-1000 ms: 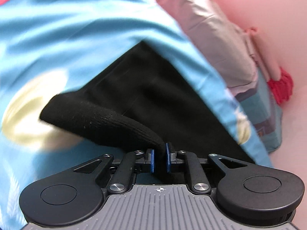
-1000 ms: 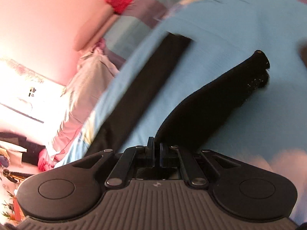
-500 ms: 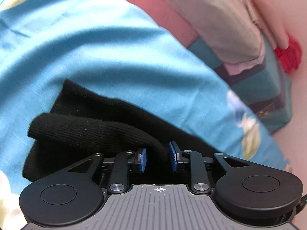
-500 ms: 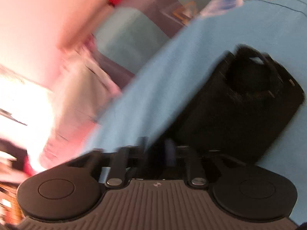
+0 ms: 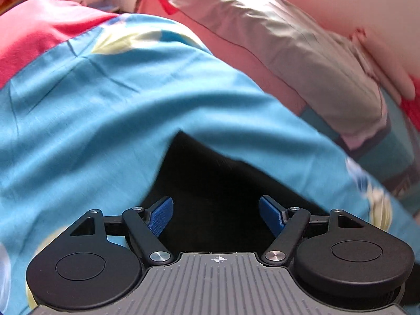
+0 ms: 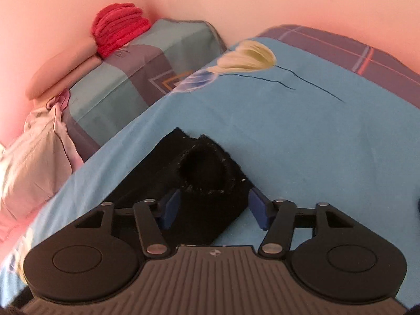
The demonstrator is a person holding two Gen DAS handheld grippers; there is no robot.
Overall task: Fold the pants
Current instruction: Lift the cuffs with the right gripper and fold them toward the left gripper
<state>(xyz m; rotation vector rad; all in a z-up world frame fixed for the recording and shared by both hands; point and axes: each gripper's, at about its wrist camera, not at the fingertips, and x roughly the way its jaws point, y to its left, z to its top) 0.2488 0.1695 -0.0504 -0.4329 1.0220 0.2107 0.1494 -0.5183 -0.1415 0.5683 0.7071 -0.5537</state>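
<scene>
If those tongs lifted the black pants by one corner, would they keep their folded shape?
Probably not. The black pants look like soft knit, lying in limp layers with a cuff sagging open, so they would likely droop and unfold. They seem light. The fuzzy fabric should grip rather than slip on the blue sheet.

Landmark: blue bedsheet (image 6: 302,131), printed with pale yellow and blue flowers on thin dark stems.
Patterned pillow (image 6: 147,78): just beyond the sheet's far edge, teal and purple blocks with an orange diamond outline.
Red knitted cloth (image 6: 118,31): on the pillow's far end, against the pink wall (image 6: 236,0).
Grey-pink pillow (image 5: 302,52): beside the sheet, next to the patterned pillow.
Plaid cloth (image 6: 354,50): past the sheet's far right edge.
Red blanket (image 5: 39,34): at the sheet's far left corner.
</scene>
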